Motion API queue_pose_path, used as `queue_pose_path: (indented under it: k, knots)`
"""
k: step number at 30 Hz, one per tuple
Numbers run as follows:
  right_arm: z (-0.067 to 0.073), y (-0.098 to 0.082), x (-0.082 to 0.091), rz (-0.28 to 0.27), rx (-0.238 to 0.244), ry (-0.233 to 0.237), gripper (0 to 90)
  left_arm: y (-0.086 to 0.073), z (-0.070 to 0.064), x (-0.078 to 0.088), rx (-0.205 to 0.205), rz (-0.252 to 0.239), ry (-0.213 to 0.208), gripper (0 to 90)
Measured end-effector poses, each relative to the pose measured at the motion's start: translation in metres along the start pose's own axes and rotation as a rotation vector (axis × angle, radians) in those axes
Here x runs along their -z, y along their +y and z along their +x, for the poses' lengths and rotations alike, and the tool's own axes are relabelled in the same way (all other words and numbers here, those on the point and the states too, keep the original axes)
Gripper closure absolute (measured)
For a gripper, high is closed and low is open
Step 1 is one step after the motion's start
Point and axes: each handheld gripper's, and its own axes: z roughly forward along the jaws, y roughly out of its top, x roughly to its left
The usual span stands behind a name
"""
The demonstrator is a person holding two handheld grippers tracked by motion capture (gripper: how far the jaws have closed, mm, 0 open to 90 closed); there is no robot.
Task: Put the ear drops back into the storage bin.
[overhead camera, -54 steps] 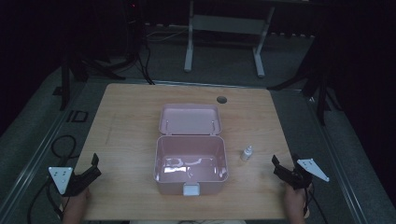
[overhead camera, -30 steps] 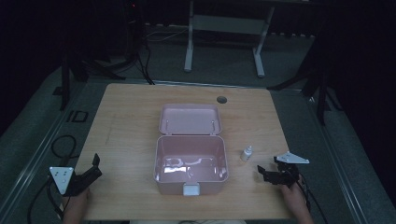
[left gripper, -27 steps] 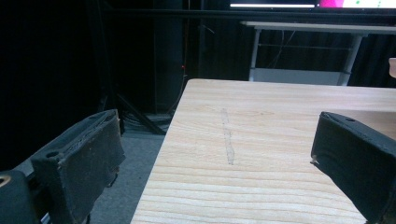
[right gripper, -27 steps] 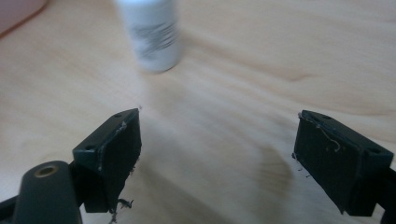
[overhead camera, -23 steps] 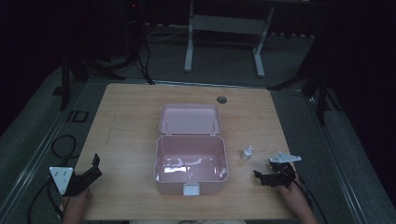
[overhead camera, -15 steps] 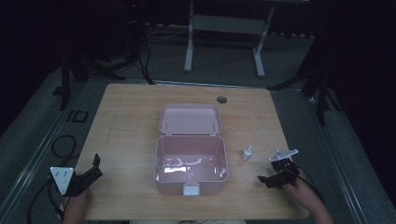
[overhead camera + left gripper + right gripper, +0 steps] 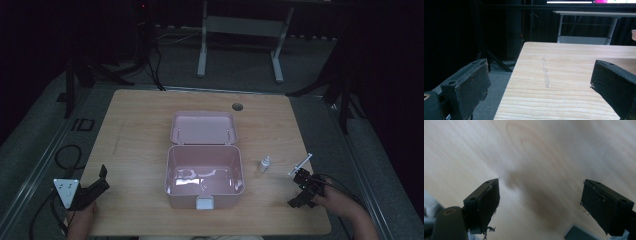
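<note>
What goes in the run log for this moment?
left tool: open, idle | right tool: open, tilted over table | pink box: open | bottle: upright

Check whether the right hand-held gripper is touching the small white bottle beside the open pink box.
Apart. The high view shows bare wooden table between the small white bottle and the right hand-held gripper, whose jaws stand open.

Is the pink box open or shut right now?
Open. The pink box has its lid swung back flat on the table, and the high view looks straight into its empty-looking interior.
</note>
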Motion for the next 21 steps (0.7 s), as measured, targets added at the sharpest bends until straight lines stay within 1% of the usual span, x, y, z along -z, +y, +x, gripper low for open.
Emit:
queue_pose_path:
  k: [2, 5, 6, 7, 9, 10, 14, 16, 17, 21]
  knots:
    - [0.000, 0.002, 0.000, 0.041, -0.003, -0.003, 15.0, 0.000, 0.000, 0.000, -0.006, 0.001, -0.001, 2.4]
    - [-0.001, 0.005, 0.001, 0.099, -0.013, 0.017, 16.1, 0.000, -0.001, 0.000, -0.008, 0.002, -0.001, 2.4]
    - [-0.001, 0.006, 0.001, 0.123, -0.011, 0.015, 19.5, 0.000, -0.001, 0.000, -0.007, 0.004, -0.002, 2.4]
    - [0.000, 0.007, 0.001, 0.143, -0.005, 0.005, 20.5, 0.000, -0.001, 0.000, -0.004, 0.003, -0.002, 2.4]
    - [0.000, 0.010, 0.001, 0.178, -0.009, 0.015, 20.5, 0.000, 0.000, 0.001, -0.001, 0.003, 0.000, 2.4]
    - [0.000, 0.012, 0.002, 0.187, -0.004, 0.008, 20.4, 0.000, 0.000, 0.001, 0.000, 0.004, -0.001, 2.3]
    - [-0.004, 0.020, 0.006, 0.175, -0.017, 0.037, 17.3, -0.001, -0.001, 0.001, -0.004, 0.003, -0.001, 2.4]
    - [-0.005, 0.024, 0.008, 0.180, -0.008, 0.027, 13.9, -0.001, -0.001, 0.001, -0.004, 0.004, -0.002, 2.4]
    - [-0.006, 0.025, 0.009, 0.183, -0.004, 0.035, 11.9, -0.001, -0.001, 0.001, -0.004, 0.004, -0.001, 2.3]
    - [-0.011, 0.034, 0.013, 0.182, -0.010, 0.040, 12.8, -0.001, -0.001, 0.001, -0.004, 0.006, 0.000, 2.4]
